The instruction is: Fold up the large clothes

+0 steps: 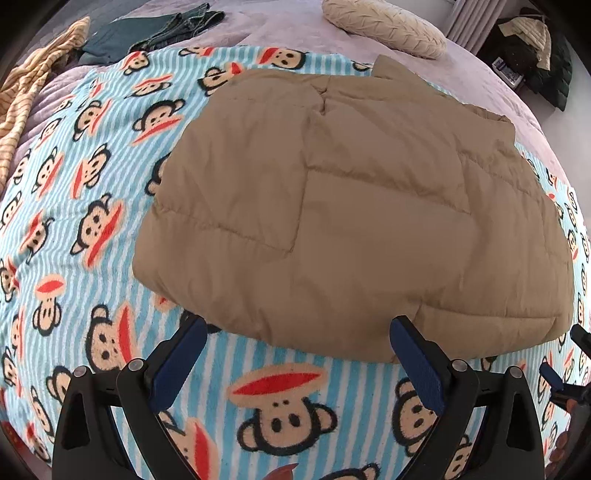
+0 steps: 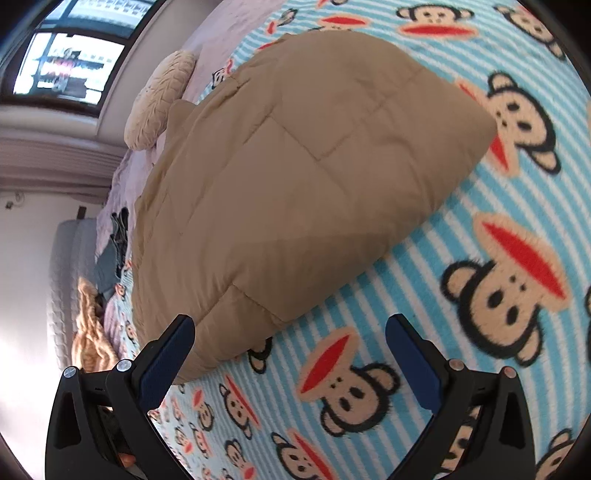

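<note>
A tan quilted puffer jacket (image 1: 351,206) lies folded into a rough rectangle on a blue striped monkey-print blanket (image 1: 74,221). My left gripper (image 1: 299,332) is open and empty, just short of the jacket's near edge. The right gripper's tips (image 1: 565,354) show at the right edge of the left wrist view. In the right wrist view the jacket (image 2: 295,177) fills the middle. My right gripper (image 2: 291,328) is open and empty, its left finger (image 2: 166,354) beside the jacket's near corner.
A cream pillow (image 1: 384,26), dark green clothes (image 1: 147,33) and a yellow striped garment (image 1: 33,85) lie on the lilac bedspread (image 1: 288,33) beyond the blanket. A dark jacket (image 1: 535,55) hangs at the far right. A window (image 2: 66,55) and headboard (image 2: 70,280) show on the left.
</note>
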`<control>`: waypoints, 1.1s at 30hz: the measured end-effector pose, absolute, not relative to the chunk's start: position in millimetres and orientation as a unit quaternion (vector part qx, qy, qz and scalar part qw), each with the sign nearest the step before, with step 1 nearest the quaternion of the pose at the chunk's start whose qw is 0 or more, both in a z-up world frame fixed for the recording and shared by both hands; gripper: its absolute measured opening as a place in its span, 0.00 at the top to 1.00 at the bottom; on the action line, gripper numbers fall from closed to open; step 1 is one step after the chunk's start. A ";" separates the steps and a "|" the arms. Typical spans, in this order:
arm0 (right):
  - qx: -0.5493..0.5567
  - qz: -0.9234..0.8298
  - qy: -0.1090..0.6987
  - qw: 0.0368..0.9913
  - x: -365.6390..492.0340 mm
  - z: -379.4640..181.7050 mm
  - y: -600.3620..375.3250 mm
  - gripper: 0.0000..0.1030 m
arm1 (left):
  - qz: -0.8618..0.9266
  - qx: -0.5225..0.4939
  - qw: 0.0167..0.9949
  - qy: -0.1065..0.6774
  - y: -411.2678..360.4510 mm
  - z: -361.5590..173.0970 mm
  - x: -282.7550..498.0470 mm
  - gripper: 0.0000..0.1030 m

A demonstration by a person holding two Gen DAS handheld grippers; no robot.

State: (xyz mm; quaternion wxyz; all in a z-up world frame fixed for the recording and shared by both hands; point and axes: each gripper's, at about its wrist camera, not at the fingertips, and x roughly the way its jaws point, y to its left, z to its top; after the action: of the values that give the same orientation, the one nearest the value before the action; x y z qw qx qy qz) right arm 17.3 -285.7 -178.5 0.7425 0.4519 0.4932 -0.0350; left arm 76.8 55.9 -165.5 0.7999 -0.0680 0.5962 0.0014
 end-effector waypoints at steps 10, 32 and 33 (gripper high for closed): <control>0.494 -0.016 0.495 0.715 17.1 -200.1 -296.6 0.00 | -0.039 -0.205 0.782 0.587 91.0 -182.6 63.4 0.03; 0.573 0.079 0.435 0.690 87.0 -237.4 -282.0 0.00 | -0.062 -0.396 0.750 0.526 107.5 -233.7 121.3 0.04; 0.577 0.074 0.434 0.688 89.6 -239.3 -281.4 0.00 | -0.055 -0.397 0.752 0.523 108.3 -234.8 122.8 0.04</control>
State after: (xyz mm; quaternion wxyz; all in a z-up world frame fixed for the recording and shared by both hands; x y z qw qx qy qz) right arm 89.6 -281.4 -239.3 0.6883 0.5768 0.4336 0.0744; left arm 122.8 108.3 -234.8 0.7517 -0.3974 0.5235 -0.0546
